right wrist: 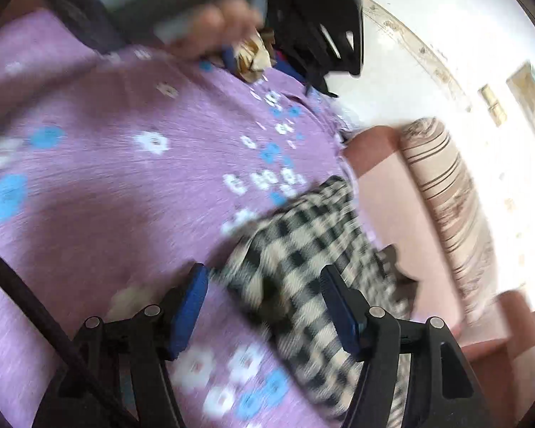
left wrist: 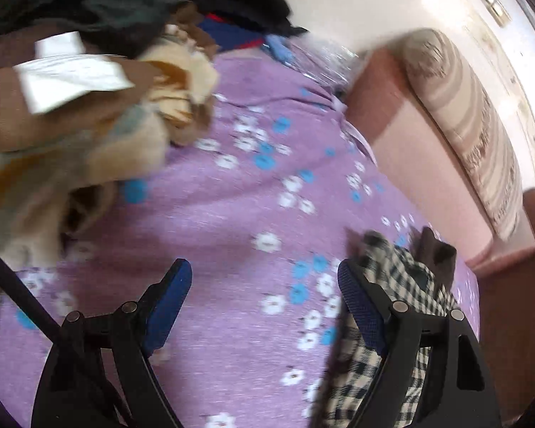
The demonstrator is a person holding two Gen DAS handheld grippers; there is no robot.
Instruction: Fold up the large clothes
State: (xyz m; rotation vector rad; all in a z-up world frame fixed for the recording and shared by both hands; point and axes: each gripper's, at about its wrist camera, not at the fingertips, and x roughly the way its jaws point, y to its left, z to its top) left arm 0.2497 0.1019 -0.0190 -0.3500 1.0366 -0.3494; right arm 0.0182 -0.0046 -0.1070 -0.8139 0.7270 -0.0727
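Note:
A black-and-cream checked garment (right wrist: 303, 267) lies crumpled on the purple flowered bedsheet (right wrist: 125, 185), near the bed's right edge. My right gripper (right wrist: 264, 306) is open, its blue pads either side of the garment's near end, not closed on it. In the left wrist view the same checked garment (left wrist: 392, 285) lies by and behind the right finger. My left gripper (left wrist: 264, 296) is open and empty over bare sheet (left wrist: 232, 196). Both views are blurred by motion.
A heap of tan, brown and dark clothes with white paper (left wrist: 71, 107) lies at the far left of the bed. A pink sofa with a striped cushion (left wrist: 463, 117) stands to the right. The other gripper and a hand (right wrist: 303, 21) show at the far end.

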